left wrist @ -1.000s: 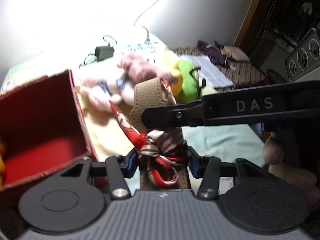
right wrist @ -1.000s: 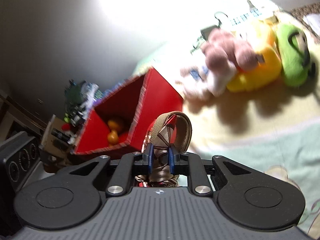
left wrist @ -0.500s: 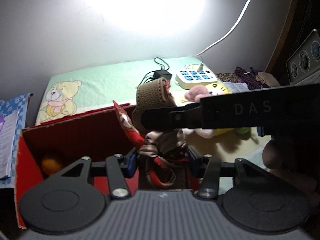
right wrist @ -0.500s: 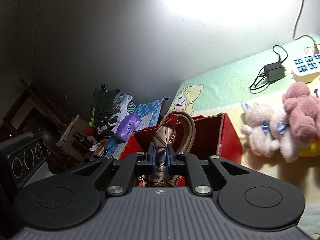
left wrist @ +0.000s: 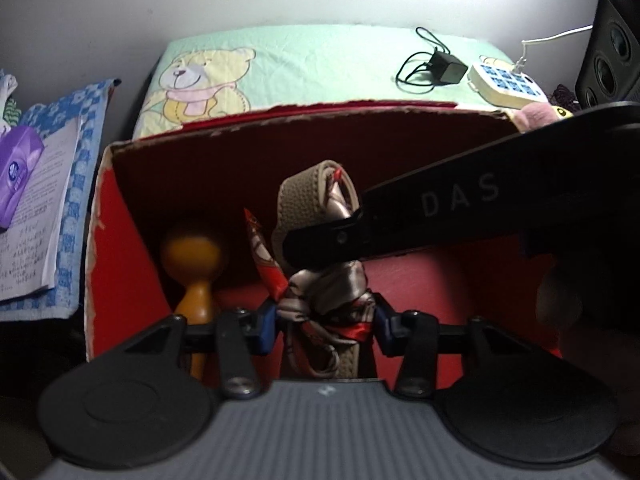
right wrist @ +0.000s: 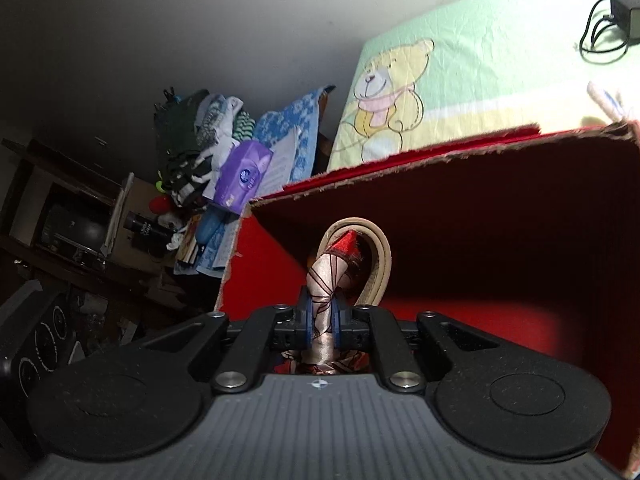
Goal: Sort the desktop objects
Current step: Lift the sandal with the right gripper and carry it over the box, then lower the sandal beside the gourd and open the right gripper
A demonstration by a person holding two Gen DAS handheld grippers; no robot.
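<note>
Both grippers hold one bundle: a beige woven strap (left wrist: 298,200) with a red and silver patterned scarf (left wrist: 328,292) knotted round it. My left gripper (left wrist: 325,326) is shut on the scarf knot. My right gripper (right wrist: 320,320) is shut on the scarf (right wrist: 324,280), with the strap (right wrist: 380,264) looping behind it. The right gripper's black finger (left wrist: 440,216) crosses the left wrist view. The bundle hangs inside the open red cardboard box (left wrist: 120,264), also in the right wrist view (right wrist: 260,264). An orange wooden piece (left wrist: 192,256) stands in the box at the left.
The box sits on a green teddy-bear cloth (left wrist: 280,64). A black charger (left wrist: 450,70) and a white power strip (left wrist: 506,86) lie behind it. A pink plush toy (left wrist: 538,114) peeks at the right. Papers and a purple tissue pack (left wrist: 18,168) lie at the left.
Both grippers have carried the strap and scarf from above the plush toys leftward and down into the red box. Both stayed shut on it.
</note>
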